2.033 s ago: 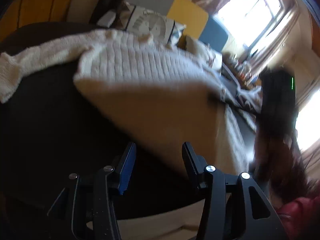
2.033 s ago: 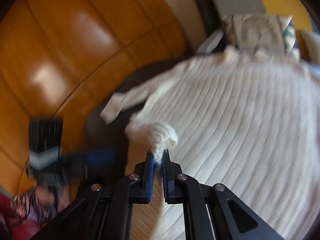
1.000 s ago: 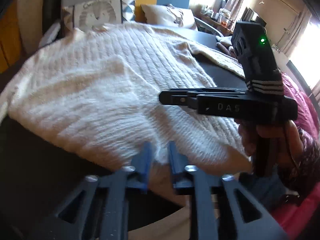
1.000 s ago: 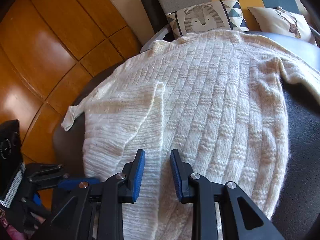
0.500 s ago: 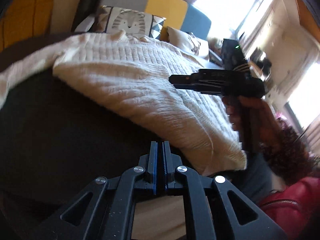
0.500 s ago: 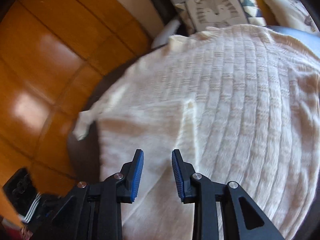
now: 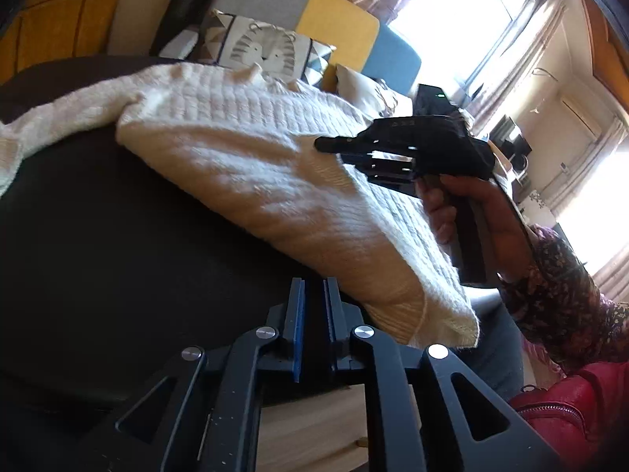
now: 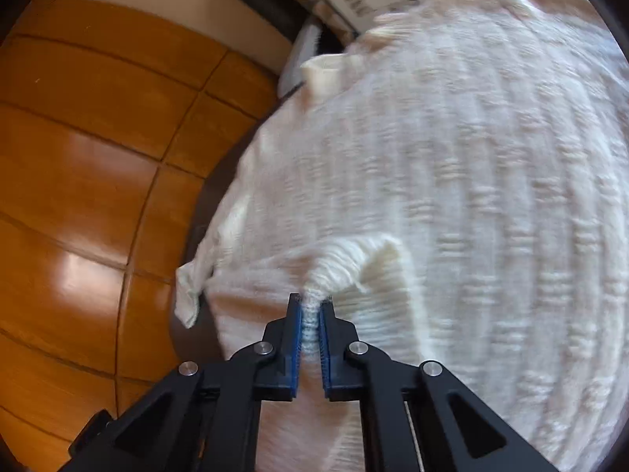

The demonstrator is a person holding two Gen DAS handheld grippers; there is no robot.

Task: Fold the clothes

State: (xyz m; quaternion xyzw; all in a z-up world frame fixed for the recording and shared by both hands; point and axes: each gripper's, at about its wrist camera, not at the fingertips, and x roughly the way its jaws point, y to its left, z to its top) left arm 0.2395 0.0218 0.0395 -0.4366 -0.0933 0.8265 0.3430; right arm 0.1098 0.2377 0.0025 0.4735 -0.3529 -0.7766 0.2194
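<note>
A cream cable-knit sweater [image 7: 275,181] lies spread on a dark round surface [image 7: 118,236], one side folded over its body. My right gripper [image 8: 310,303] is closing its jaws on a raised pinch of the sweater [image 8: 471,196] near that folded edge, and the knit is squeezed between the blue pads. The left wrist view shows the right gripper [image 7: 318,143] from the side, over the sweater, in a person's hand [image 7: 471,212]. My left gripper [image 7: 313,295] is shut with nothing in it, over the dark surface just short of the sweater's hem.
One sleeve [image 8: 186,295] trails off the left side of the sweater toward the wooden floor [image 8: 78,157]. A tiger-print cushion [image 7: 263,49] leans on a sofa behind. A red bag [image 7: 570,405] sits at the lower right.
My right gripper has gone from open above the sweater to pinching a fold of it. My left gripper, shut throughout, slid off the sweater's edge onto the dark surface.
</note>
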